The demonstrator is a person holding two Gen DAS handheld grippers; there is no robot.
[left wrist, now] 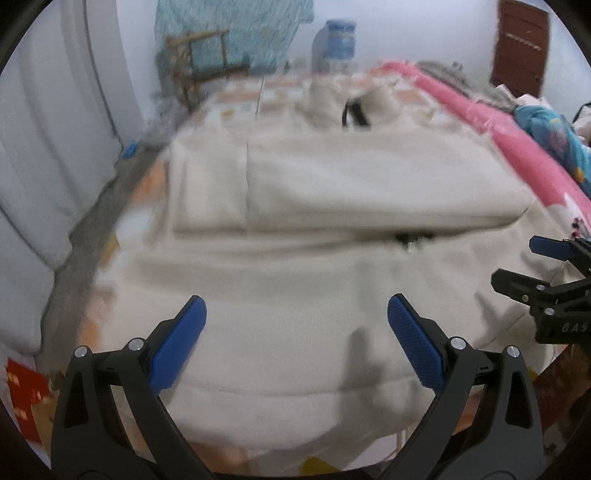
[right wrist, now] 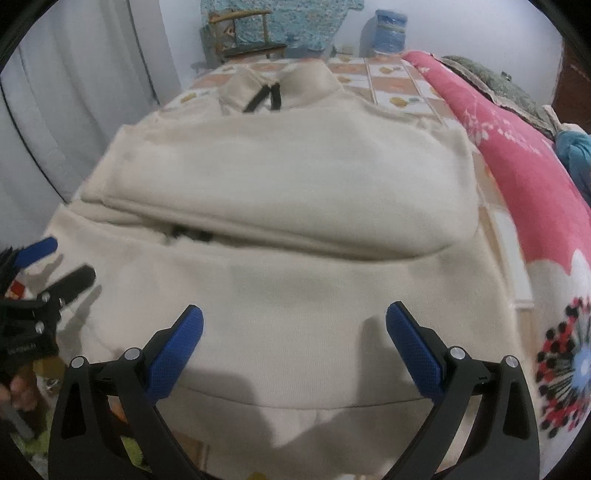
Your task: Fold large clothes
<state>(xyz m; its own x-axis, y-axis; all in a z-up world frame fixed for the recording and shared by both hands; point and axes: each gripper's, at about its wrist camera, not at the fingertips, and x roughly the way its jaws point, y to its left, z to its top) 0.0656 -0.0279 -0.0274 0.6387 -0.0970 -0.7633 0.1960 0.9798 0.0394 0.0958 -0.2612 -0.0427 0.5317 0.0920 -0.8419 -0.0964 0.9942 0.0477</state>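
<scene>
A cream hoodie (left wrist: 295,280) lies flat on the bed, its sleeves folded across the chest (left wrist: 369,184) and its hood with black drawstrings (left wrist: 352,110) at the far end. My left gripper (left wrist: 295,317) hovers open over the hem, nothing between its blue pads. At the right edge of that view is my right gripper (left wrist: 524,266), open. In the right wrist view the same hoodie (right wrist: 295,295) fills the frame, the folded sleeves (right wrist: 288,192) lying across it. There my right gripper (right wrist: 295,325) is open above the hem. My left gripper (right wrist: 55,258) shows open at the left edge.
A pink floral quilt (right wrist: 517,177) runs along the right side of the bed. The checked sheet (right wrist: 391,81) shows past the hood. A wooden chair (right wrist: 240,33) and a blue water jug (right wrist: 388,29) stand at the far wall. White curtains (left wrist: 44,147) hang at left.
</scene>
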